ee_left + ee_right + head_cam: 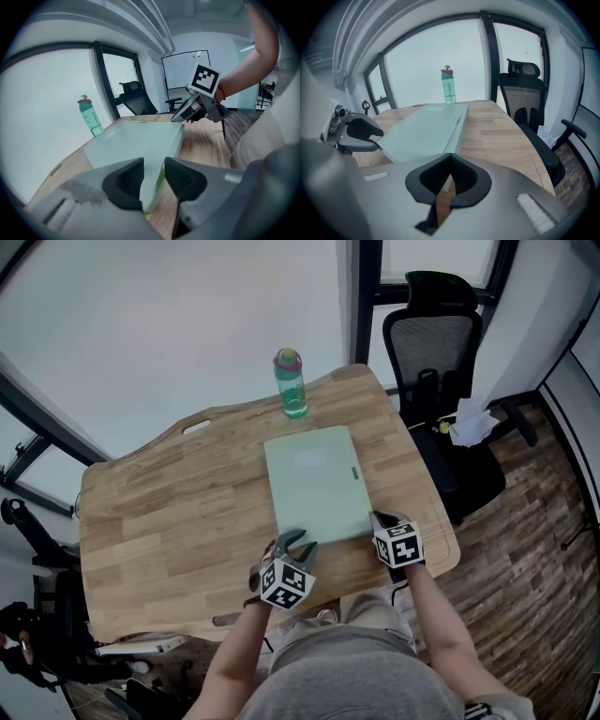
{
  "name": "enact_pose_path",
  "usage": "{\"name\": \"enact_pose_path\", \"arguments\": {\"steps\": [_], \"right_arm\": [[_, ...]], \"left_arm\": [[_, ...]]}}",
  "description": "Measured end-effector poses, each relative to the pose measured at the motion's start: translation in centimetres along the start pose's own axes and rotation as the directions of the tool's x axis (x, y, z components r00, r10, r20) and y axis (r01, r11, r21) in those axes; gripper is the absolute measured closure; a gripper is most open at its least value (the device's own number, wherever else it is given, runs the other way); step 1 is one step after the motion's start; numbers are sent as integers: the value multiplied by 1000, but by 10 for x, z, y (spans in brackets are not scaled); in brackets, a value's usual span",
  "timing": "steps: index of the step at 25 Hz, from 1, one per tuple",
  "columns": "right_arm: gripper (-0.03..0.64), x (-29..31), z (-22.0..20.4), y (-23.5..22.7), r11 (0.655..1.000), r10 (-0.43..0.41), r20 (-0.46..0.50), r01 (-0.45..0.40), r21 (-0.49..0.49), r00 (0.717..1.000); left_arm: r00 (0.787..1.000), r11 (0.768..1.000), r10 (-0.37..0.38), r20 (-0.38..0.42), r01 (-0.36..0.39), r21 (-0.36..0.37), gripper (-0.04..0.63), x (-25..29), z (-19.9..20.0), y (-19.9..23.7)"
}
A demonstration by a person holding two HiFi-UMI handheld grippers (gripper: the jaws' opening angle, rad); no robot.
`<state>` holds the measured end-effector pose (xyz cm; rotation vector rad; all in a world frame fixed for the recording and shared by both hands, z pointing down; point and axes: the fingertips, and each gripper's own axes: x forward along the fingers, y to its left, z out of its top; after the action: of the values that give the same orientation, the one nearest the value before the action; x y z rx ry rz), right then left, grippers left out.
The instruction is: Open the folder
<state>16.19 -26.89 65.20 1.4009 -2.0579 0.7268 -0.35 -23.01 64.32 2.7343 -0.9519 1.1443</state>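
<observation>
Left tool (153, 178) straddles folder (314, 486) near-left corner at counter (169, 512) near edge, pads not yet pressing; right tool (450, 177) clenched. Cover judged light, flexible, slippery: pinch that corner.

Office. Wooden desk (169, 512) beneath the right gripper (378, 518). Black mesh swivel chair (441, 362) beyond it, to its right. Whiteboard (185, 68) on the wall behind it. Tall windows (436, 61) ahead. Plank floor (525, 521).
</observation>
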Motion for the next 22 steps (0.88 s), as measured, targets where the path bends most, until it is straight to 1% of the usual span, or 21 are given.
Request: {"name": "enact_pose_path", "arguments": {"steps": [15, 18, 20, 22], "right_arm": [[617, 0, 0, 3, 1000, -14, 1, 14, -5, 1000], [617, -1, 0, 4, 1000, -13, 2, 13, -4, 1000], [617, -1, 0, 4, 1000, -18, 5, 18, -6, 1000], [617, -1, 0, 3, 1000, -23, 8, 23, -6, 1000]], "left_arm": [[1000, 1000, 2, 16, -2, 3, 476, -6, 0, 1], [1000, 1000, 10, 26, -9, -30, 483, -13, -4, 4], [999, 998, 18, 45, -15, -63, 491, -20, -4, 7], [998, 997, 29, 62, -24, -80, 500, -27, -4, 11]]}}
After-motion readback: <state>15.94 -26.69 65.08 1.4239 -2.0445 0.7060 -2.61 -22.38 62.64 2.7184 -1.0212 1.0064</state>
